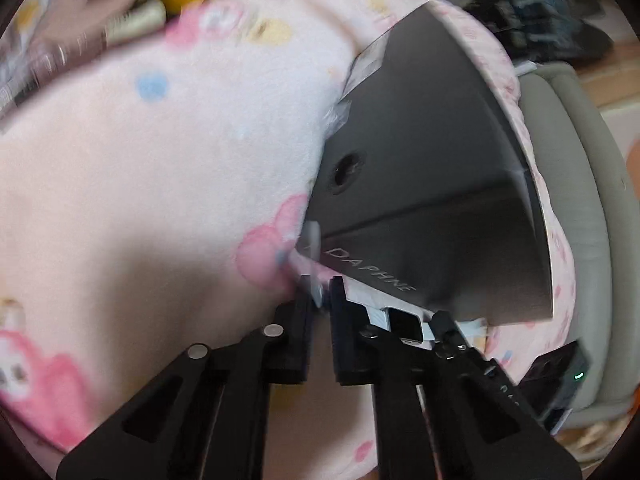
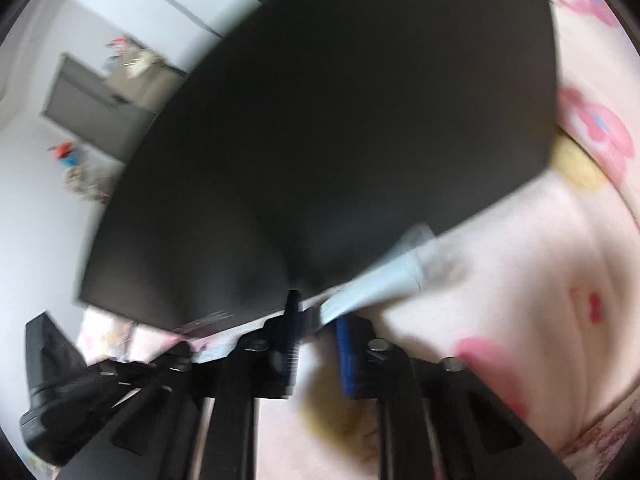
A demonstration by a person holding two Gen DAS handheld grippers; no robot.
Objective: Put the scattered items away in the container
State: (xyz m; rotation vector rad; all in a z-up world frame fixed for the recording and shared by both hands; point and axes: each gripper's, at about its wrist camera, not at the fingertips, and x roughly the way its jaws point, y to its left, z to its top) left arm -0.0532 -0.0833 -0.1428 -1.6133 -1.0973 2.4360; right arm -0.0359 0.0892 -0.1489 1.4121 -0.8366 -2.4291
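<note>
A dark grey cardboard box (image 1: 420, 152) printed DAPHNE, with a round hole in one wall, lies tilted on a pink cartoon-print blanket (image 1: 160, 160). Low in the left wrist view my left gripper (image 1: 321, 294) is shut on the box's pale rim, right where the blanket bunches against it. In the blurred right wrist view the box's dark outer side (image 2: 340, 120) fills the middle. My right gripper (image 2: 316, 316) pinches its lower edge beside a pale blue-white strip (image 2: 384, 276). Beige, yellow and green thread spools (image 1: 140, 20) lie blurred at the top left.
A grey padded edge (image 1: 576, 208) curves along the right behind the box, with dark clutter (image 1: 532, 12) above it. A black device (image 2: 48, 360) sits at the lower left of the right wrist view. White walls and a grey cabinet (image 2: 96, 100) stand behind.
</note>
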